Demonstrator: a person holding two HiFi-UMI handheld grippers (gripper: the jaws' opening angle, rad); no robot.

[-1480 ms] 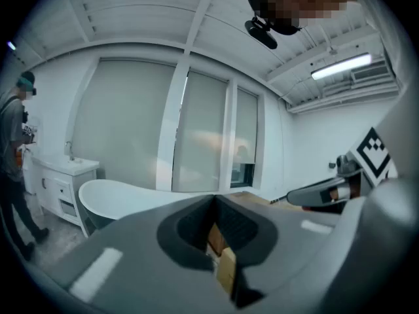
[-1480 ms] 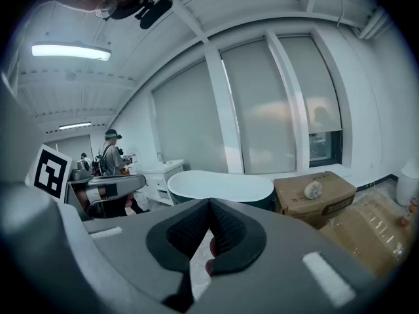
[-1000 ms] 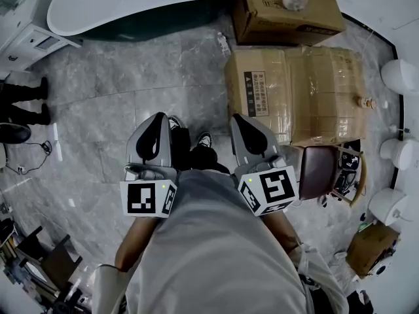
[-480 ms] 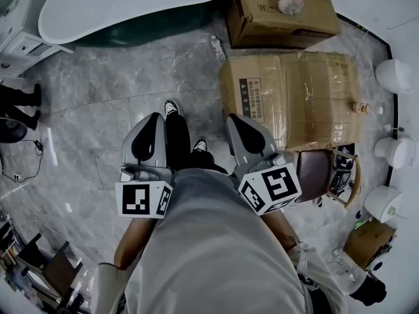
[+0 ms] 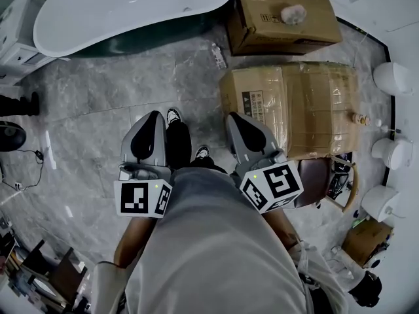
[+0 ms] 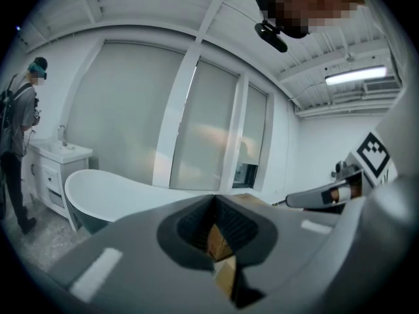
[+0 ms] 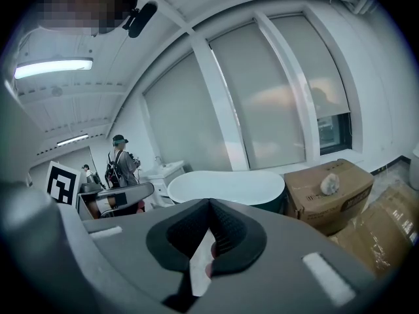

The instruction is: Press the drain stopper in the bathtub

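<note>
The white bathtub [image 5: 124, 8] with a dark outer shell stands at the far side of the grey marble floor, in the upper left of the head view. It also shows in the left gripper view as bathtub [image 6: 111, 191] and in the right gripper view as bathtub [image 7: 226, 187]. I cannot make out the drain stopper inside it. My left gripper [image 5: 152, 116] and right gripper [image 5: 234, 117] are held close to the body, side by side, well short of the tub. Both have their jaws together with nothing between them, left gripper [image 6: 215, 199], right gripper [image 7: 209, 203].
Two large cardboard boxes [image 5: 285, 8] [image 5: 294, 106] stand right of the tub. A small bottle [image 5: 218, 56] lies on the floor between them. A white vanity cabinet [image 5: 16, 34] is at the far left, with a person [image 6: 19, 142] beside it. White fixtures [image 5: 393, 77] line the right wall near a brown chair [image 5: 317, 172].
The view has shifted forward toward the tub, so more of it shows. The person's feet have stepped ahead. Both grippers stay together and shut.
</note>
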